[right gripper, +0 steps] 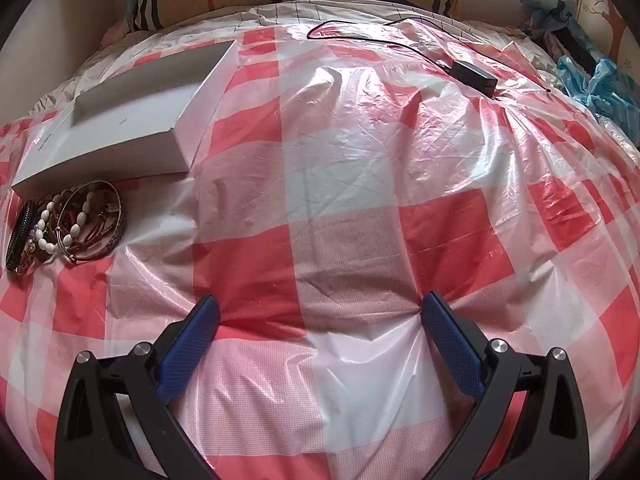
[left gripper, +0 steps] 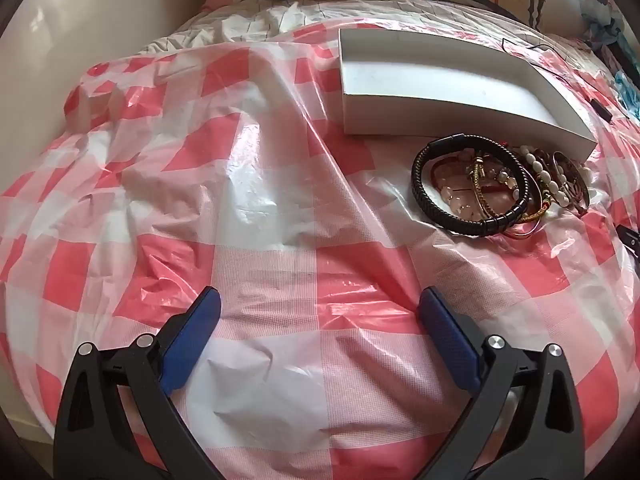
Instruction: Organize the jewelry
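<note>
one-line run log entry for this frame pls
left hand-held gripper open, empty | right hand-held gripper open, empty | bracelets piled beside box | box empty | nothing sorted yet

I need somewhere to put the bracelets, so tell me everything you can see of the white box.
The white box is a shallow, open-topped rectangular tray, apparently cardboard, with low walls and an empty, plain interior. One outer side wall carries small printed text, too small to read. It lies flat on the red-and-white checked plastic sheet, beyond the pile of bracelets, which rests against its near wall. Neither tool touches it.
</note>
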